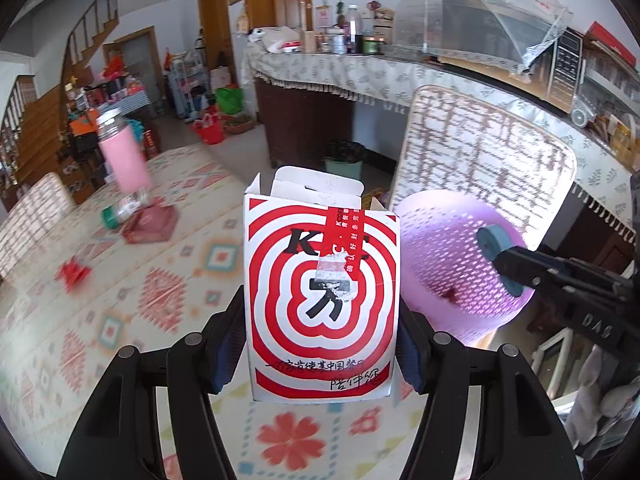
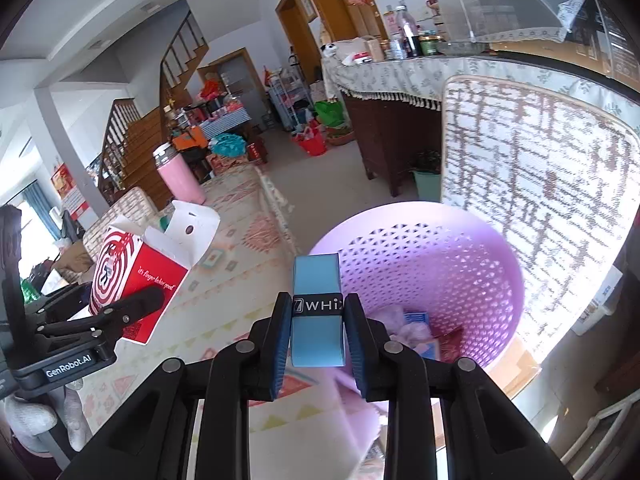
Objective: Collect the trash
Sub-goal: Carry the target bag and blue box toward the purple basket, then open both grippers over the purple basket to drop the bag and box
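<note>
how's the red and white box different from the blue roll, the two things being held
The red and white box is a printed carton with its top flaps open; the blue roll is plain blue with one black band. The box is the wider, so the left gripper holds it with jaws spread, while the right gripper is nearly shut on the roll. Both are clamped near the purple basket.

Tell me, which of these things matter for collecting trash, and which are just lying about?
Part of the job:
- red-and-white carton in the left claw
- blue roll in the right claw
- purple basket

Just lying about:
- pink bottle
- microwave
- mesh food cover
</note>
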`<state>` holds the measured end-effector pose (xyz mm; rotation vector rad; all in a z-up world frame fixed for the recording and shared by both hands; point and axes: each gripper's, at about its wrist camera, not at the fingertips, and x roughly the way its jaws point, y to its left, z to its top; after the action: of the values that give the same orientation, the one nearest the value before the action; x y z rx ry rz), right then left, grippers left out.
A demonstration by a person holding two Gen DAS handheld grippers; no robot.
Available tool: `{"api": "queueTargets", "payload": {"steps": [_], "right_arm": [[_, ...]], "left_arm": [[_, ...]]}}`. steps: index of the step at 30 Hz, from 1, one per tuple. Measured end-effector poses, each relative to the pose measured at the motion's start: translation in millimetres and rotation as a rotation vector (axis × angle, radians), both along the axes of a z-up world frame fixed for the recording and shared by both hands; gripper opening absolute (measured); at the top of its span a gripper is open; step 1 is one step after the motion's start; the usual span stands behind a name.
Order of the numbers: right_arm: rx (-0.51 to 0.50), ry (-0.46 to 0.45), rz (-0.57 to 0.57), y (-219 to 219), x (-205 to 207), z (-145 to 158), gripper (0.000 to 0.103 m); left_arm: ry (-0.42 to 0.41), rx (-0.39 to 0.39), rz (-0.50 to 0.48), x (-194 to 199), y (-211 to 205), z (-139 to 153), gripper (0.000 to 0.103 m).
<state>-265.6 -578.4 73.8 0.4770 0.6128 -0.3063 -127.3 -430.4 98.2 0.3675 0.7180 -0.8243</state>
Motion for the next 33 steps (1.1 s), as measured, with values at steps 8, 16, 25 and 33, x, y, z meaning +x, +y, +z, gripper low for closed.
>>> {"api": "queueTargets", "payload": {"steps": [8, 16, 25, 33], "right_arm": [[0.009, 0.004, -0.05, -30, -8, -1, 0.028], [0.014, 0.005, -0.086, -53, -13, -3, 0.028], [0.034, 0.023, -0.119, -72, -10, -14, 0.028], [0.075, 0.047, -0.134, -89, -2, -33, 0.029]], "left_arm": [[0.051, -0.024, -0.08, -3, -50, 2, 0.063], [0.108, -0.05, -0.124, 2, -82, -1, 0.063], [0.201, -0.069, -0.146, 15, -112, -17, 0.064], [0.261, -0.063, -0.163, 21, -126, -38, 0.066]]}}
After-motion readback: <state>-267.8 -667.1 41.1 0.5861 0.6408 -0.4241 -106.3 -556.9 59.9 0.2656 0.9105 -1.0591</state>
